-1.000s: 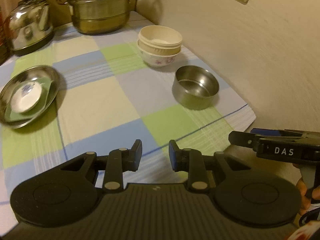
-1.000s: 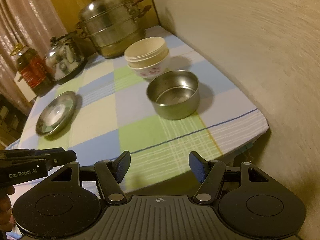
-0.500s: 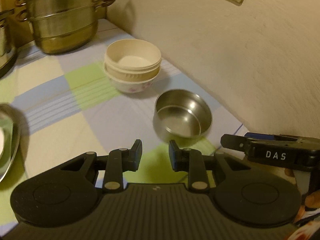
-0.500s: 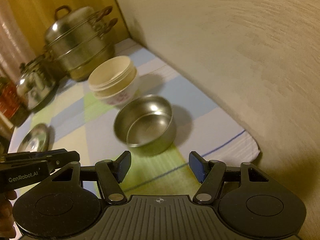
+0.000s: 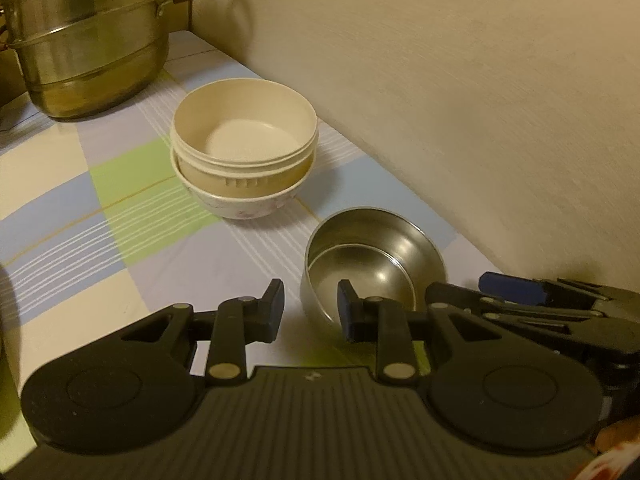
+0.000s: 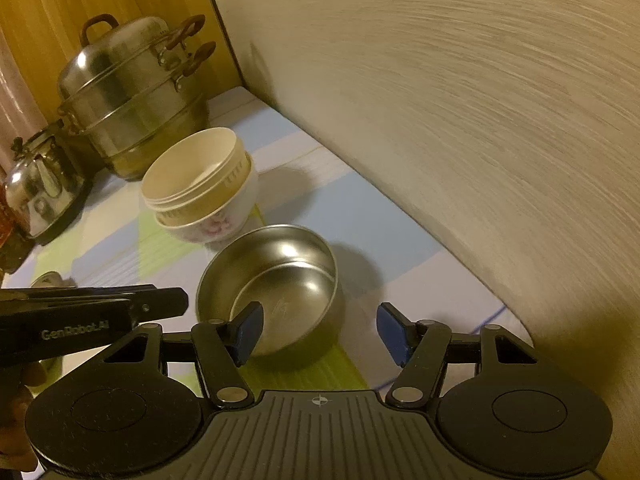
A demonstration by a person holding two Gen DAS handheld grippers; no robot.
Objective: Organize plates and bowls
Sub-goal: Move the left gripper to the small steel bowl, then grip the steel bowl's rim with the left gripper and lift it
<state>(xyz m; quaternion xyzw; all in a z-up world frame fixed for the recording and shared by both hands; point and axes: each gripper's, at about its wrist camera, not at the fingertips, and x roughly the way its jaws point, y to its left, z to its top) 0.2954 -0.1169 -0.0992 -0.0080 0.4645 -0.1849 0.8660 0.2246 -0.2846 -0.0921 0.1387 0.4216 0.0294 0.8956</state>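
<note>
Near the wall on the checked bench (image 5: 120, 240), the steel bowl (image 6: 276, 276) sits just in front of the stacked bowls (image 6: 200, 192). Right gripper (image 6: 320, 334) fingers are closing astride its near rim, nothing pinched yet; left gripper (image 5: 311, 312) gapes narrowly, empty. Seat one finger inside before lifting.

Black left gripper (image 5: 310, 308), blue-padded jaws, silver rivets.

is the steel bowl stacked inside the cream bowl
No, the steel bowl sits alone on the tablecloth, beside the stack topped by the cream bowl.
</note>
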